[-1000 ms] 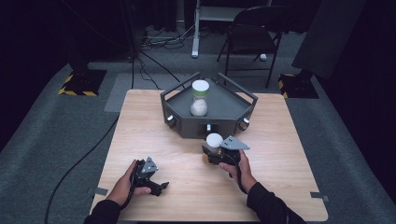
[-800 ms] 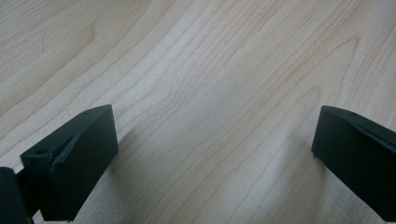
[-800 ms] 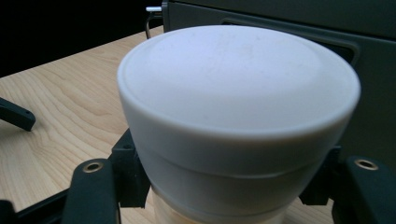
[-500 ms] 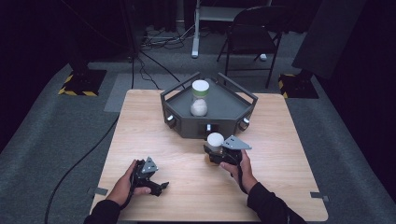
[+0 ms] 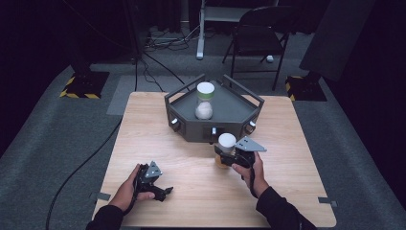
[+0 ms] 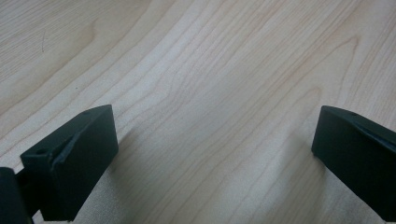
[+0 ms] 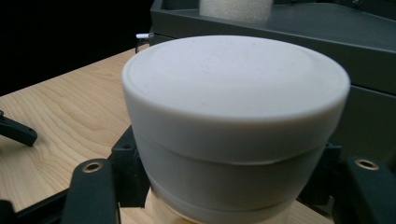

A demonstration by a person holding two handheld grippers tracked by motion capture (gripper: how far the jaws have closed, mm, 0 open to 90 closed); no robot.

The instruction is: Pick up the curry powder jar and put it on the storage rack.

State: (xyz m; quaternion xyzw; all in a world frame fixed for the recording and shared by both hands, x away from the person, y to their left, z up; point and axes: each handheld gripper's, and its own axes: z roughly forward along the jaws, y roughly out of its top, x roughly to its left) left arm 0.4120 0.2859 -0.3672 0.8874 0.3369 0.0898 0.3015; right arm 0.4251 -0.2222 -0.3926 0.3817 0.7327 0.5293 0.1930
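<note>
Just right of the frame's centre, the right gripper (image 5: 229,154) pinches a white-lidded jar (image 5: 226,148) standing on the wooden table (image 5: 201,201), just in front of the dark tray (image 5: 191,128). This looks like a carry step; next the jar likely needs lifting over the tray's wall, clear of a second jar (image 5: 205,99) standing inside. At lower left, the left gripper (image 5: 160,191) rests spread and empty.

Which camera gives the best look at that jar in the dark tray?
The high view: the whole jar stands upright in the tray. The right gripper view catches just its base at the top edge.
</note>
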